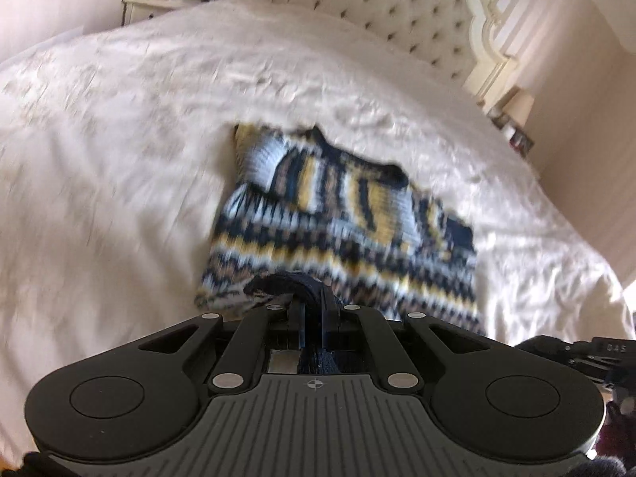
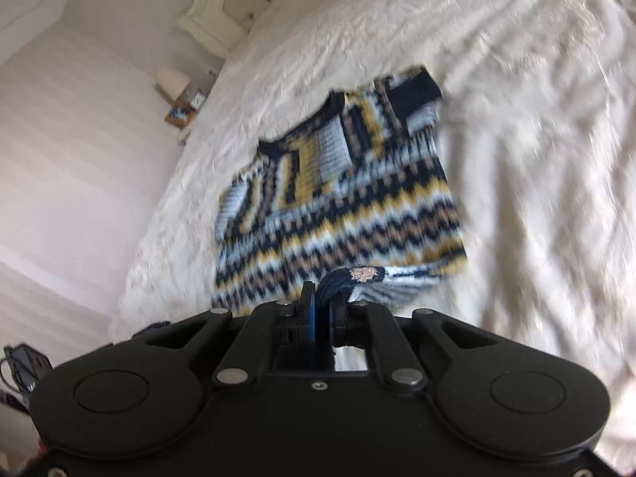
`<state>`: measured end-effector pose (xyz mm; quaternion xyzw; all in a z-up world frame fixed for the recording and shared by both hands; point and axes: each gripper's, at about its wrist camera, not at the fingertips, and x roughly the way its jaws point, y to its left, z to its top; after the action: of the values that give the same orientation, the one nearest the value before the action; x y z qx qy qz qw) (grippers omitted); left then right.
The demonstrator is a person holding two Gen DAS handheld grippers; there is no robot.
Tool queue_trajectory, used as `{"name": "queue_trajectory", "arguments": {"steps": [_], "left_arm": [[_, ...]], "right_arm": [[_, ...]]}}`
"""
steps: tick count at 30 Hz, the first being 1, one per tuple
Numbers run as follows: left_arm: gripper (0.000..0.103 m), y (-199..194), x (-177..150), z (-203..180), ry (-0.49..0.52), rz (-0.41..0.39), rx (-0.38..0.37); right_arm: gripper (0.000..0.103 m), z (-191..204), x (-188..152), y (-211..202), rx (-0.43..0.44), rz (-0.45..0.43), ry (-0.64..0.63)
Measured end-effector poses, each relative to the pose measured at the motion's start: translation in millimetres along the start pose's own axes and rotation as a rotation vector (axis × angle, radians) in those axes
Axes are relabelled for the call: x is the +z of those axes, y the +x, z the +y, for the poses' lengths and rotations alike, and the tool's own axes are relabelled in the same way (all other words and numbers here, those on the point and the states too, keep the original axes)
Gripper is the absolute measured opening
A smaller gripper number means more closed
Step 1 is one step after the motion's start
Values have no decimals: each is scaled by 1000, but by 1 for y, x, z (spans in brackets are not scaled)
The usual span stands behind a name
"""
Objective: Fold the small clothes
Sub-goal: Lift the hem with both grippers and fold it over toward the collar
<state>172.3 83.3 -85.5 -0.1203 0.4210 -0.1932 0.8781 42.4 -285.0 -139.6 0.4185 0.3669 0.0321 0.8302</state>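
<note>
A small knitted sweater point(image 1: 342, 214) with navy, yellow, tan and pale blue zigzag bands lies on the white bedspread point(image 1: 119, 159), its sleeves folded in over the chest. My left gripper point(image 1: 314, 298) is shut on the sweater's navy bottom hem at the near left corner and lifts it off the bed. In the right wrist view the same sweater point(image 2: 338, 198) lies ahead. My right gripper point(image 2: 322, 298) is shut on the navy hem at the near right side, which curls up over the fingers. Both views are blurred by motion.
A tufted cream headboard point(image 1: 397, 12) stands at the far end of the bed. A nightstand point(image 1: 155, 4) with frames stands far left, and another one point(image 2: 183, 107) with a lamp is at the other bedside. The wall point(image 2: 59, 159) runs along the right gripper's left.
</note>
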Motion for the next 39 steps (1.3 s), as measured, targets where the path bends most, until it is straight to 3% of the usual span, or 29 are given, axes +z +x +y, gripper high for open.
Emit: {"name": "queue_trajectory", "arguments": {"steps": [8, 17, 31, 34, 37, 39], "left_arm": [[6, 35, 67, -3, 28, -46, -44], [6, 95, 126, -3, 61, -28, -64], [7, 195, 166, 24, 19, 101, -41], [9, 215, 168, 32, 6, 143, -36], [9, 231, 171, 41, -17, 163, -75], [15, 238, 173, 47, -25, 167, -101]], "right_arm": [[13, 17, 72, 31, 0, -91, 30], [12, 21, 132, 86, -43, -136, 71], [13, -3, 185, 175, -149, -76, 172], [20, -9, 192, 192, -186, -57, 191], [22, -15, 198, 205, -228, -49, 201], [23, -17, 203, 211, -248, -45, 212]]}}
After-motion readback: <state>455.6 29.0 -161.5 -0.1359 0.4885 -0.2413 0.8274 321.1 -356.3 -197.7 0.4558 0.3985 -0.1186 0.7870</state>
